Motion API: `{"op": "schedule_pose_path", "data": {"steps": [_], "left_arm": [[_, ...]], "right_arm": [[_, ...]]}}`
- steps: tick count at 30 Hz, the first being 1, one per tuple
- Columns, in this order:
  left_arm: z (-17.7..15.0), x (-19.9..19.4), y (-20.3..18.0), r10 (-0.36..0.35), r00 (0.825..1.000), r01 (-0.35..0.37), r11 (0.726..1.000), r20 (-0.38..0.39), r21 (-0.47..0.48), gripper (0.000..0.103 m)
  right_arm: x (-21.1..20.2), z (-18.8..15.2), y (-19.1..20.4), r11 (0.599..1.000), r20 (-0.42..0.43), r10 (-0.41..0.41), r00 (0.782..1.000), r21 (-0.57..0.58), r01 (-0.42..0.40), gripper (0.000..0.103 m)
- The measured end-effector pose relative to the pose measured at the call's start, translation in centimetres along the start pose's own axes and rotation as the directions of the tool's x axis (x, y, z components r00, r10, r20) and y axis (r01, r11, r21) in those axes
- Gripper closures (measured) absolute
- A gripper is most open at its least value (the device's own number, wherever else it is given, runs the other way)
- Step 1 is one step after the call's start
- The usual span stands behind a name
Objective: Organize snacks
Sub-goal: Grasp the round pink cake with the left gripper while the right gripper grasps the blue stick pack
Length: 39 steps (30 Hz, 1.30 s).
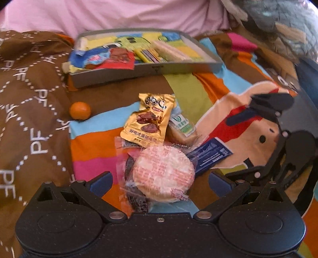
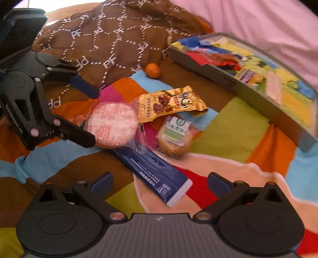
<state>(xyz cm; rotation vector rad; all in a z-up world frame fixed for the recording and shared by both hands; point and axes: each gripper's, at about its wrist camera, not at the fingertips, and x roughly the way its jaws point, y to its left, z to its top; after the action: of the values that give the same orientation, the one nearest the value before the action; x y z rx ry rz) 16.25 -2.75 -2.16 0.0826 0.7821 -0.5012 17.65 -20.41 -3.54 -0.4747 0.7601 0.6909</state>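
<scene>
My left gripper (image 1: 161, 181) is open, low over the striped blanket, with a round pink-and-white rice cracker (image 1: 163, 174) in a clear wrapper lying between its fingers. Beyond it lie a gold snack packet (image 1: 149, 121), a green-labelled biscuit (image 1: 182, 127) and a dark blue stick sachet (image 1: 210, 156). In the right wrist view the left gripper (image 2: 93, 117) straddles the cracker's (image 2: 113, 125) left edge. My right gripper (image 2: 159, 182) is open too, with the white end of the blue sachet (image 2: 159, 172) between its fingers. A grey tray (image 1: 119, 76) behind holds several snacks.
A small orange (image 1: 80, 110) rests where the brown patterned cloth (image 1: 29, 89) meets the striped blanket (image 1: 188, 89). Pink bedding (image 1: 139, 13) rises behind the tray. In the right wrist view the tray (image 2: 228, 79) stands at the right.
</scene>
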Motion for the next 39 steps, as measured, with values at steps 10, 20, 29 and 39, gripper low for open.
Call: {"op": "schedule_pose_path", "data": {"steps": [10,20,29,39], "left_arm": [[0.7,2.3,-0.6,0.015,0.998,-0.009,0.995,-0.065,0.102,0.001],[1.1,2.6,-1.3,-0.007,0.997,0.019,0.987,-0.074,0.161,0.022],[0.8,2.0,-1.7,-0.016,0.997,0.025,0.992,-0.076,0.124,0.028],[-1.6,-1.5,-1.7,-0.020,0.997,0.016,0.999,-0.078,-0.051,0.028]], "right_arm": [[2.4,0.9,-1.5,0.977,-0.070,0.185,0.980,-0.094,-0.191,0.001],[1.9,0.5,-2.6,0.967,-0.079,0.252,0.965,-0.024,-0.254,0.019],[0.2,-0.5,-2.1,0.969,-0.065,0.247,0.967,0.032,-0.245,0.039],[-1.9,-2.7,0.5,0.978,-0.029,0.167,0.986,0.131,-0.162,0.052]]}}
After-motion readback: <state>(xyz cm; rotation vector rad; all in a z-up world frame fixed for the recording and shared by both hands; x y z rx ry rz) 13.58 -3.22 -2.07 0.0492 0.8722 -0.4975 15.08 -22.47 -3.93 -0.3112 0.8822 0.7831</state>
